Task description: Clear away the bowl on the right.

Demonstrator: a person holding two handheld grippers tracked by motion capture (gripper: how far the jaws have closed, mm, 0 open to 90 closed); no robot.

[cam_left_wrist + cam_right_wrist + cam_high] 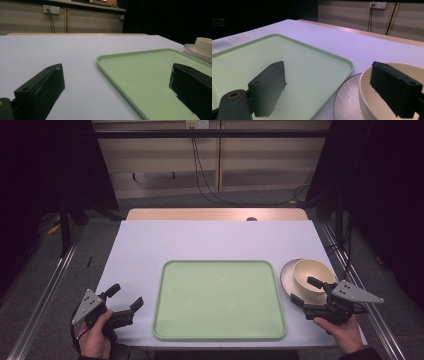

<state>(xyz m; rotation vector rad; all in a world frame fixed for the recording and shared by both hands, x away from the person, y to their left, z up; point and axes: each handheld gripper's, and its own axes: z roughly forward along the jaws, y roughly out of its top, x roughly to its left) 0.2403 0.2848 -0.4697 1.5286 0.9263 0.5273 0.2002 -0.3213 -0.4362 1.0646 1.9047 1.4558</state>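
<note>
Right gripper (312,292) at bowl (313,275) rim, jaws apart; left gripper (125,301) jaws apart too. Straddle rim w/ care, clamp firmly.

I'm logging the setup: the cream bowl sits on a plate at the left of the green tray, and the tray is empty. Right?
Not quite. The cream bowl sits on its plate at the right of the green tray, not the left, as the high view shows. The tray is indeed empty.
</note>
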